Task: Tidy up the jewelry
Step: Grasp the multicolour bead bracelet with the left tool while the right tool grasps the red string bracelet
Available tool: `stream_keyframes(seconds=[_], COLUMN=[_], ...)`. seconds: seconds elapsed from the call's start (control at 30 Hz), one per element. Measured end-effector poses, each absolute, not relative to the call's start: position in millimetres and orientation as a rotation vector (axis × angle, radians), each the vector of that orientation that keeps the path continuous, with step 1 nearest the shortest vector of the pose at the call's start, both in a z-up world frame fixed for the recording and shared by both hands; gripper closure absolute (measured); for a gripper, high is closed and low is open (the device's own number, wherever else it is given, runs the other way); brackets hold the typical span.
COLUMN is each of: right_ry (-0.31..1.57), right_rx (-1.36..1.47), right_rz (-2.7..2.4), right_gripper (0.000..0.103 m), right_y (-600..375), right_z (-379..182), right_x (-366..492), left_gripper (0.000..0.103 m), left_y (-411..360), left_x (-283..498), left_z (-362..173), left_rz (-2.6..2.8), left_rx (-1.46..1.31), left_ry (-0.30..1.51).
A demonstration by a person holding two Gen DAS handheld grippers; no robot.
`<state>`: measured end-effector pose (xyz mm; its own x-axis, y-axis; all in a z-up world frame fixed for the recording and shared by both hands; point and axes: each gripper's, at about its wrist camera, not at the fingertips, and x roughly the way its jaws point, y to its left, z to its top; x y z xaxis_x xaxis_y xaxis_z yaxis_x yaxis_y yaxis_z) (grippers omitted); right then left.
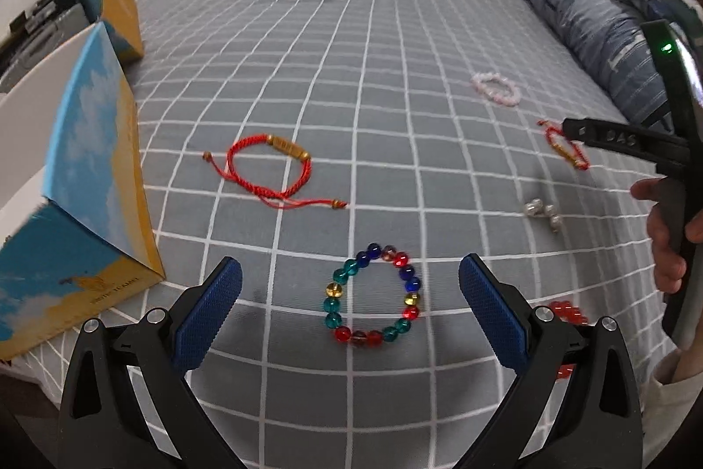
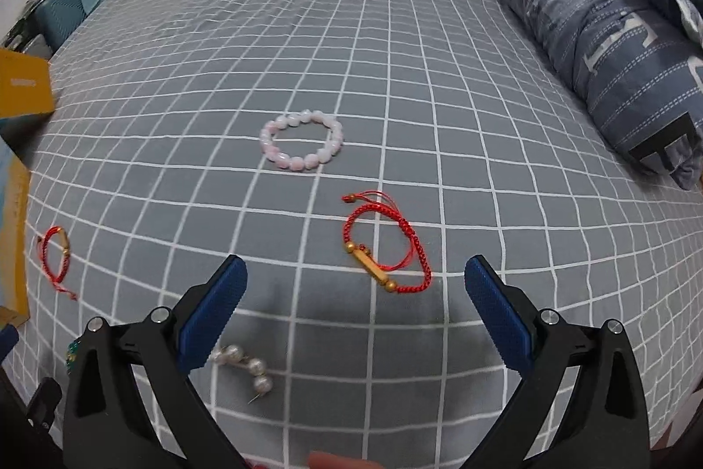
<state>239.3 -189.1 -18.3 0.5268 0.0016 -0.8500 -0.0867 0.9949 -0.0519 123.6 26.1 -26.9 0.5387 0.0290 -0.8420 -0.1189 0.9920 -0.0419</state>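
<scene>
Positioning both tongs over loose jewelry on the bed.
Left tongs (image 1: 350, 289) spread wide around the multicolored bead bracelet (image 1: 372, 295); right tongs (image 2: 355, 289) wide, near the red cord bracelet (image 2: 383, 245). Beads: light, hard, likely slippery; pinch across one strand.

No clearly legible text anywhere.
</scene>
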Motion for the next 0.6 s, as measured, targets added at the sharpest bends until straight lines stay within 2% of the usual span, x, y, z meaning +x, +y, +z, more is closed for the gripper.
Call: stream_keyframes(seconds=[0.37,0.6], right_ry=[1.054,1.095], right_rx=[-0.025,-0.042], right_rz=[0.050,0.036], right_gripper=[0.008,0.008], right_y=[-210,-207], right_z=[-45,-63], right_x=[262,271], left_gripper=[0.006,0.006], left_y=[20,18], left_x=[141,142], left_z=[-73,-78], left_rz=[0.056,0.065], left_rx=[-0.086,-0.073], left_ry=[1.084,1.089])
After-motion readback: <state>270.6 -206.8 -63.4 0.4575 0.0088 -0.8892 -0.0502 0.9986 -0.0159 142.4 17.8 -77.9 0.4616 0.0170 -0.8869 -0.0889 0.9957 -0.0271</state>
